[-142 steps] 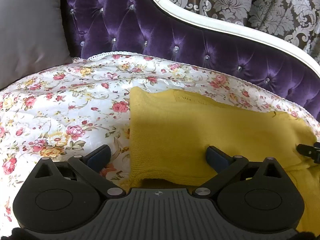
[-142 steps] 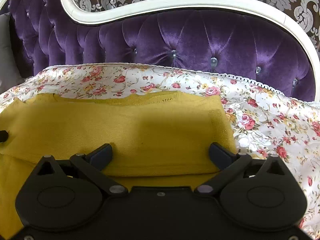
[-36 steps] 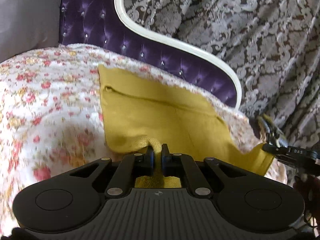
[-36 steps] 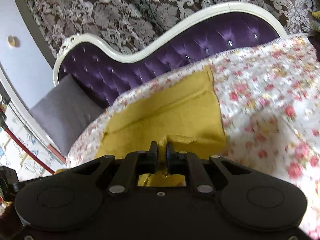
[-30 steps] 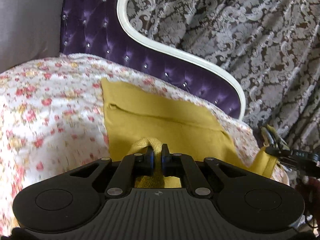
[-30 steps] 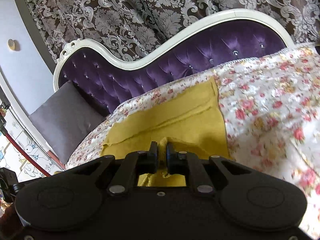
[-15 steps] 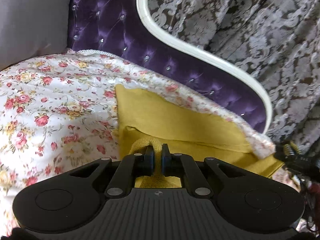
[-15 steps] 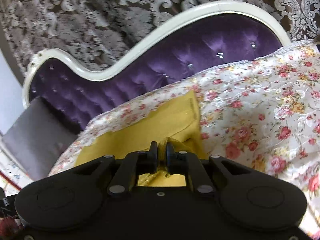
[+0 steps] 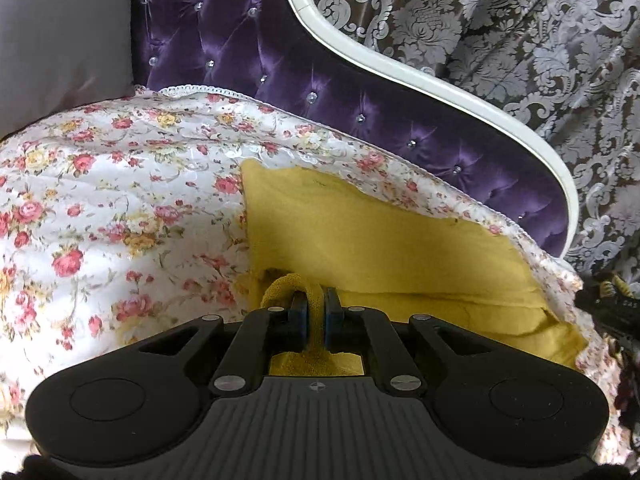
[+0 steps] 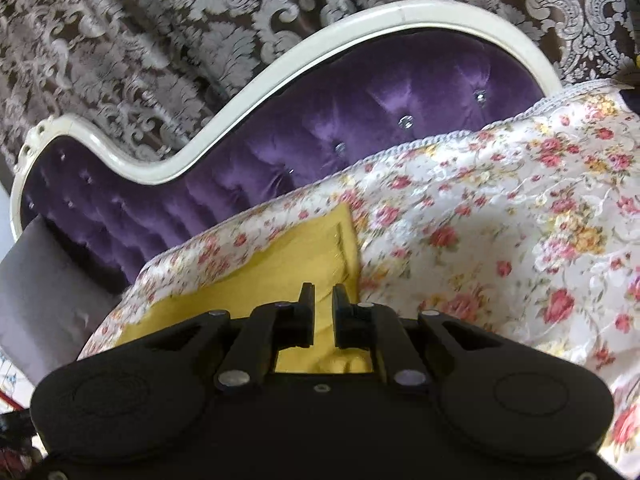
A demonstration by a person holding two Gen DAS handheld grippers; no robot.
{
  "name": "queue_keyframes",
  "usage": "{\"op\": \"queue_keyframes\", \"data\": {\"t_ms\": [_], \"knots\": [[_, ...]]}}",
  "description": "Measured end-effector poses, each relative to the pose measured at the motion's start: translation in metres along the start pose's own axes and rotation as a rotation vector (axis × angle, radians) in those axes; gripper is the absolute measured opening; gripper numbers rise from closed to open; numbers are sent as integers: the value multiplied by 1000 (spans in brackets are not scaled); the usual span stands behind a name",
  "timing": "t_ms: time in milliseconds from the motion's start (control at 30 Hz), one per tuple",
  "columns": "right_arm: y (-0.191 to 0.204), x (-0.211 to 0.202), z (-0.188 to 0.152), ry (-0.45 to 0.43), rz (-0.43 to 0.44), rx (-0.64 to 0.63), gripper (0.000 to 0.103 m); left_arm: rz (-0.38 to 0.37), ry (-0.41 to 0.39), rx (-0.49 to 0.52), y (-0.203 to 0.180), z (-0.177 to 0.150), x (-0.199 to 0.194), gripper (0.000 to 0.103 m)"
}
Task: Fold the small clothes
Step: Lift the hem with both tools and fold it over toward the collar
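On the floral bedspread, close under the purple tufted headboard, lies your mustard knit garment, spread flat at its far side with its near edge lifted. Your left tongs are pinched nearly shut on a bunched loop of that knit; you can see the yellow fabric humped up between the blue pads and trailing back under the housing. Your right tongs stand almost closed as well, with only a narrow slit between the jaws. Yellow cloth fills that slit and the window beneath it, so they look to be gripping the opposite corner, though the pinch itself is not as plain as on the left. From the right wrist view the garment shows as a narrow wedge beside the flowered cover, and a grey pillow sits off to the left of the headboard.

You appear to be midway through a fold, carrying the near hem over the body toward the far edge. What comes next, by my reading, is to lay both held corners down level on the far hem, keeping the two tongs even so the new crease runs straight. Only then let go, or the knit may slump back and skew the fold.
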State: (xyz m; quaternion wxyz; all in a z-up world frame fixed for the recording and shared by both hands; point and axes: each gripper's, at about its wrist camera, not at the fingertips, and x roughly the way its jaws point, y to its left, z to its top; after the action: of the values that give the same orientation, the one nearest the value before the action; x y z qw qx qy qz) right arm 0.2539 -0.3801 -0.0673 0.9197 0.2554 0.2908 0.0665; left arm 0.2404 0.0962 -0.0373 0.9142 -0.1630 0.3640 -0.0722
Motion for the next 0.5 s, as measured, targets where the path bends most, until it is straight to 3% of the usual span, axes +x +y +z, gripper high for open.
{"op": "queue_keyframes", "data": {"t_ms": [167, 267, 333, 367, 400, 433, 500], "knots": [[-8, 6, 8, -13, -44, 6, 16, 11, 22, -6, 3, 5, 13, 8], [-13, 9, 7, -5, -64, 0, 16, 16, 42, -14, 4, 6, 19, 16], [-14, 10, 5, -6, -63, -7, 18, 14, 36, -13, 6, 6, 20, 35], [-14, 10, 4, -4, -66, -10, 18, 9, 29, -10, 6, 7, 20, 38], [-14, 11, 3, -3, -71, -16, 19, 4, 24, -9, 7, 8, 20, 49], [-13, 11, 3, -2, -74, -23, 20, 12, 16, -8, 7, 9, 19, 67], [-11, 12, 3, -1, -79, -35, 20, 26, -11, -9, 10, 13, 17, 82]]}}
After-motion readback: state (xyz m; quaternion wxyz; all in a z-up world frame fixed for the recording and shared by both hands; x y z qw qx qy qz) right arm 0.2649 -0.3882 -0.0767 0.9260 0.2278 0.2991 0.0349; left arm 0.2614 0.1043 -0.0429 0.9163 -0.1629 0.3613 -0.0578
